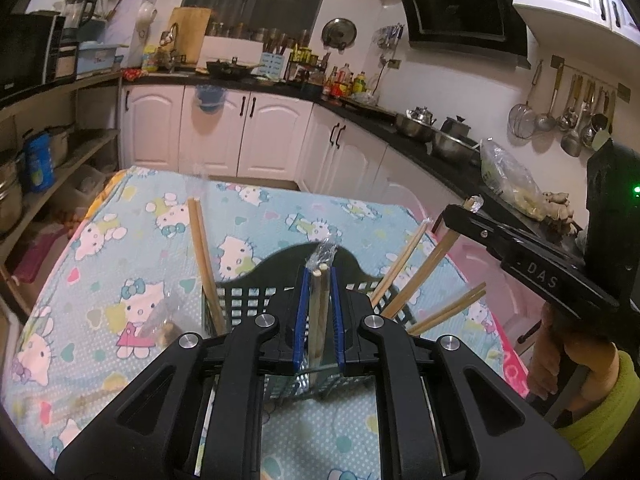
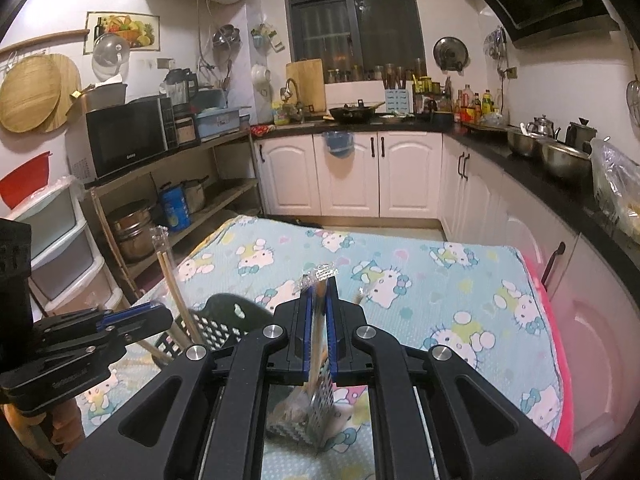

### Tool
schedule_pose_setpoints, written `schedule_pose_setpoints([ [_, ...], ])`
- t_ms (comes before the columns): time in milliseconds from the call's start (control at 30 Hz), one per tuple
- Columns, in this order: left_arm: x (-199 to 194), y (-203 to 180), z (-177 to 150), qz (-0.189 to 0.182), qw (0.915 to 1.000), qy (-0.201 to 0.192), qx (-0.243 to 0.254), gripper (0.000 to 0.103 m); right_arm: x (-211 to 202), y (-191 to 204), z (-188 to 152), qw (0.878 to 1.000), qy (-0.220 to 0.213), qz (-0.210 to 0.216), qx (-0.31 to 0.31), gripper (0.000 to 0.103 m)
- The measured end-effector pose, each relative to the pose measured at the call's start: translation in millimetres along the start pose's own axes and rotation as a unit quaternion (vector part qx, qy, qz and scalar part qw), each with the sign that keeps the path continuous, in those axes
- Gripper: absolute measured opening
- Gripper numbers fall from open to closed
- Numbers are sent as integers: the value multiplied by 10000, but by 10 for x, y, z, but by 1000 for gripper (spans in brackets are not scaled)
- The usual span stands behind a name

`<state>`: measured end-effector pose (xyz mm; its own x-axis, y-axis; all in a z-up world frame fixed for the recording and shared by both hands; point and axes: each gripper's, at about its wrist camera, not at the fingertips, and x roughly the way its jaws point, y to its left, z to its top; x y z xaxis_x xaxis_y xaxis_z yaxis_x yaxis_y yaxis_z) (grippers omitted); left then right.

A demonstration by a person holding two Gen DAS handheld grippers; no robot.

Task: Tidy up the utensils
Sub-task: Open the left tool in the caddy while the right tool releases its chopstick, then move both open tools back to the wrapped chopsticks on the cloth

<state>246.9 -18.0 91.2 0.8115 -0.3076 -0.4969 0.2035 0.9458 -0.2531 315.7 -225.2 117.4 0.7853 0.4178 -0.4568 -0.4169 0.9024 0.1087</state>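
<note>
A black perforated utensil basket (image 1: 240, 300) stands on the table and holds several wooden chopsticks (image 1: 424, 276) that lean outward. My left gripper (image 1: 319, 280) is shut on a plastic-wrapped pair of chopsticks (image 1: 320, 304), held upright over the basket. My right gripper (image 2: 320, 292) is shut on a crinkly clear-and-silver plastic wrapper (image 2: 318, 320); it hangs down over the tablecloth, to the right of the basket (image 2: 224, 320). The right gripper's side (image 1: 520, 252) shows at the right of the left wrist view. The left gripper (image 2: 120, 320) shows at the left of the right wrist view.
The table wears a light blue Hello Kitty cloth (image 2: 440, 280) with a pink edge on the right. More wrapped items (image 1: 160, 320) lie left of the basket. White cabinets and a black counter with pots (image 2: 552, 148) run behind and to the right; open shelves (image 2: 192, 184) stand left.
</note>
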Motion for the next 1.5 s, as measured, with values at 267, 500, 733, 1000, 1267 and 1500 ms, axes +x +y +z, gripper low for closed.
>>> schedule_pose_setpoints([
  [267,-78,13,-66,17,9999,102,-16,18,-70,-17,-37,9996,155,98,204,19],
  [500,-157,-3,-94,15,9999,140,-19,30,-261,-4,-61,9998,111,56,173,34],
  [733,-257,-39,-148,49,9998,197,17,43,-434,-1,-107,9997,131,-9,186,40],
  [1000,-409,-17,-207,108,9998,146,-37,59,-648,30,-214,9997,136,-19,177,45],
  [1267,-623,12,-311,99,9999,67,-103,76,-864,167,-387,9999,138,-1,83,55],
  [1500,-790,42,-444,69,9998,4,-183,91,-970,301,-539,9998,191,-9,63,60],
])
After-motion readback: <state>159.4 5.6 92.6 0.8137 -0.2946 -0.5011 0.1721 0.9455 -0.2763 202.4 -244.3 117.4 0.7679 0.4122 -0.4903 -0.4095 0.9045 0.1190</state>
